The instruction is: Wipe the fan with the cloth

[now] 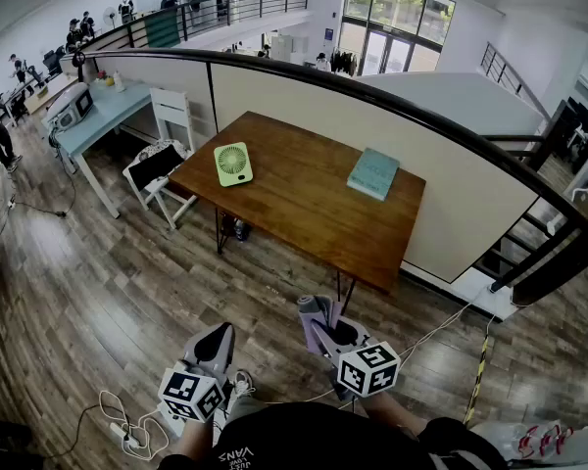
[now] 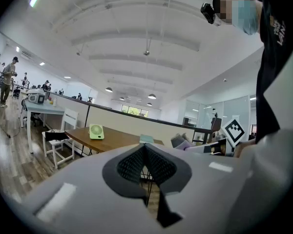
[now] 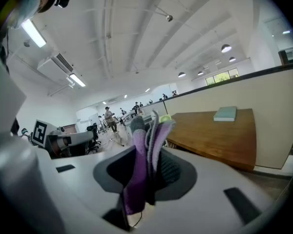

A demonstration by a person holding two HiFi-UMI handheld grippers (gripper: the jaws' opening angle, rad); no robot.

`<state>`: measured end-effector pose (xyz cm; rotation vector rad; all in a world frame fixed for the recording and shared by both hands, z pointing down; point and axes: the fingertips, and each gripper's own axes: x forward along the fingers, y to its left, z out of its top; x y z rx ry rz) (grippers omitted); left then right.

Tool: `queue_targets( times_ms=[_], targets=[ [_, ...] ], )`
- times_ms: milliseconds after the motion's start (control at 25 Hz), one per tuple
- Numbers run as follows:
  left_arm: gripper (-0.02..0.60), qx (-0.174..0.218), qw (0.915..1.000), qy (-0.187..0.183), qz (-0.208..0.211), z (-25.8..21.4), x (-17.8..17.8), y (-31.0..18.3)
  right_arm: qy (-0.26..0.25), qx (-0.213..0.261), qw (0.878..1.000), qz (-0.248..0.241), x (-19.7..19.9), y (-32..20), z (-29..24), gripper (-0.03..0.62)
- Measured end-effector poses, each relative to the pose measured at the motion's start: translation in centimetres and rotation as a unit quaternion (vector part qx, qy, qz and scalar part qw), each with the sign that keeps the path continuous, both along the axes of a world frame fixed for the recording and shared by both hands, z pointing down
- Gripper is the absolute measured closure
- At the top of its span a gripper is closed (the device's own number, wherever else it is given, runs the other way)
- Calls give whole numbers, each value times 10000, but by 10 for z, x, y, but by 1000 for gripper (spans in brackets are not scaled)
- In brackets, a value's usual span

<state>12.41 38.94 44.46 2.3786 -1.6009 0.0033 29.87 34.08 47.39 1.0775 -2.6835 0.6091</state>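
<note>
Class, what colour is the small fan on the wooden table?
The fan is light green, seen best in the head view.

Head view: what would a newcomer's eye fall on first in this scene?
The small pale green square fan sits on the left part of the brown wooden table, with a flat teal rectangular item near its far right edge. Nearer, the right tool is shut on a purple cloth.

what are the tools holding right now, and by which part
The right tool is shut on the purple-grey cloth, pinching a bunched fold with its end poking past the tips. The left tool is shut on nothing.
</note>
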Motion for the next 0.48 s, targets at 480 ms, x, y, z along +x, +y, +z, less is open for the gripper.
queue_targets(
  times_ms=[480],
  targets=[
    [569,79,9999,101,-97,12,-39,-38,-204,14,9998,-80,-40,-37,2,483]
  ],
)
